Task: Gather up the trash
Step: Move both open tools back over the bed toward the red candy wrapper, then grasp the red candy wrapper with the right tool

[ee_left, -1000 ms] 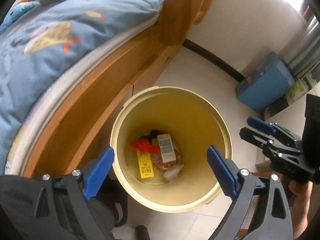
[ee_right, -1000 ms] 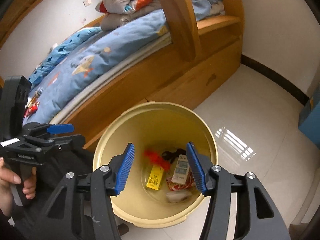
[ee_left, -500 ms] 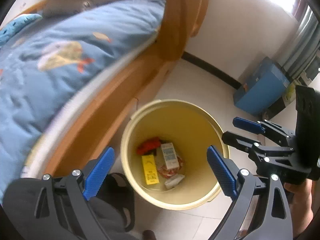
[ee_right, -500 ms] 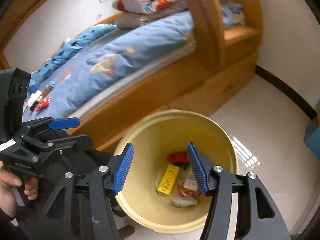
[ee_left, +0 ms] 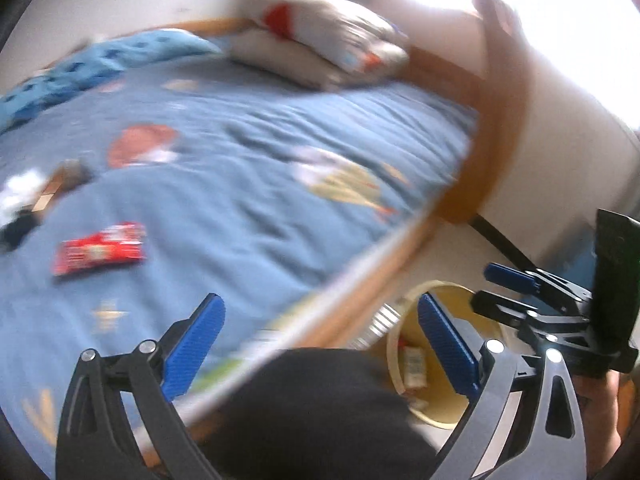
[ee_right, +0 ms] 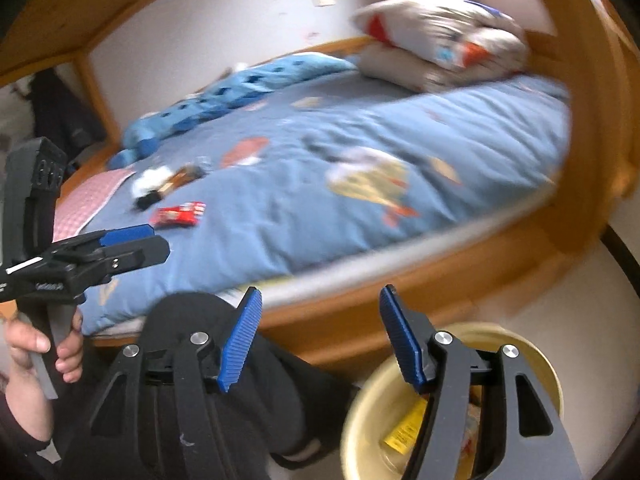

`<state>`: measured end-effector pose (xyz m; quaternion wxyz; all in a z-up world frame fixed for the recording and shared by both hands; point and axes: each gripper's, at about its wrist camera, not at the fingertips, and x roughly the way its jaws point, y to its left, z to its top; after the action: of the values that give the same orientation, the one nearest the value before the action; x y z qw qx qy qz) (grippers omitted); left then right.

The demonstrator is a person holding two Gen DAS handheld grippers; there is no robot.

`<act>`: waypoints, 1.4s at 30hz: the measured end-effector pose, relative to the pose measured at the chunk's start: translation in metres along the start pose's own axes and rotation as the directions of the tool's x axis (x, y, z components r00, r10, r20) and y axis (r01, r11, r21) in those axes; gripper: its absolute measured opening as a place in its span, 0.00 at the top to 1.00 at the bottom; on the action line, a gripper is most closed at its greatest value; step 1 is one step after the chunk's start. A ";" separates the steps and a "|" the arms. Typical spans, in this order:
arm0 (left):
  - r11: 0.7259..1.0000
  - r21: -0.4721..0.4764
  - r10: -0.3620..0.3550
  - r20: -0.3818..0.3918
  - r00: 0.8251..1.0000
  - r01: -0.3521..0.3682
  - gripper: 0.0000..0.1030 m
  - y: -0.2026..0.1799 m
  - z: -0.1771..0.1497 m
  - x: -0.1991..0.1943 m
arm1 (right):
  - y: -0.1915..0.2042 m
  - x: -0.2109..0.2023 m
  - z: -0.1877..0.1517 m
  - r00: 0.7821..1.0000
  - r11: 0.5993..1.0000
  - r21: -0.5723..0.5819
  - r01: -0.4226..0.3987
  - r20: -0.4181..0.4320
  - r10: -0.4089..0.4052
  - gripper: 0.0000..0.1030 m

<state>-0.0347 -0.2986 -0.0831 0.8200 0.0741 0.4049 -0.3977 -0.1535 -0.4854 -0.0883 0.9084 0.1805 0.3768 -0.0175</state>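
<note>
Grippers swinging from the bin up to the bed

Attention is shifting away from the round pale-yellow plastic trash bin [ee_right: 452, 408]. A second ago it was filling the middle of both views; now it is sitting in the lower right corner of each, partly hidden behind the gripper arms, with a yellow packet and other wrappers lying on its bottom. In its place, the blue quilted bed cover with printed rockets [ee_left: 248, 184] is taking up most of both frames, blurred by motion.

The left gripper [ee_left: 320, 348] is standing spread wide with nothing between its blue pads [ee_left: 192, 346]. The right gripper [ee_right: 320, 338] is widening its jaws, and they too are empty.

Litter is lying on the cover. A red rectangular snack wrapper [ee_left: 100, 253] is resting flat at the left of the left wrist view, well apart from both grippers. Beyond it, toward the left edge, a small cluster is showing: a crumpled white scrap [ee_right: 151, 178], a brown stick-shaped packet [ee_right: 182, 178] and something black [ee_right: 146, 200]; blur is making them hard to identify further.

By my reading, one drop into the bin is done and a fresh pick is beginning, with the red wrapper the nearest candidate. Lying flat on soft fabric, it is likely to need a low, shallow pinch.
</note>
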 end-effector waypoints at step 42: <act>0.873 -0.358 0.370 0.040 0.928 -0.332 0.04 0.255 0.010 -0.074 | 0.239 0.180 0.110 0.924 0.831 -0.404 -0.382 -0.178 0.338 0.13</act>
<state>0.1268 -0.0882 -0.0741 0.8991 -0.0198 0.4035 -0.1684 0.0905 -0.2807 -0.0660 0.8925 0.0436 0.3752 0.2465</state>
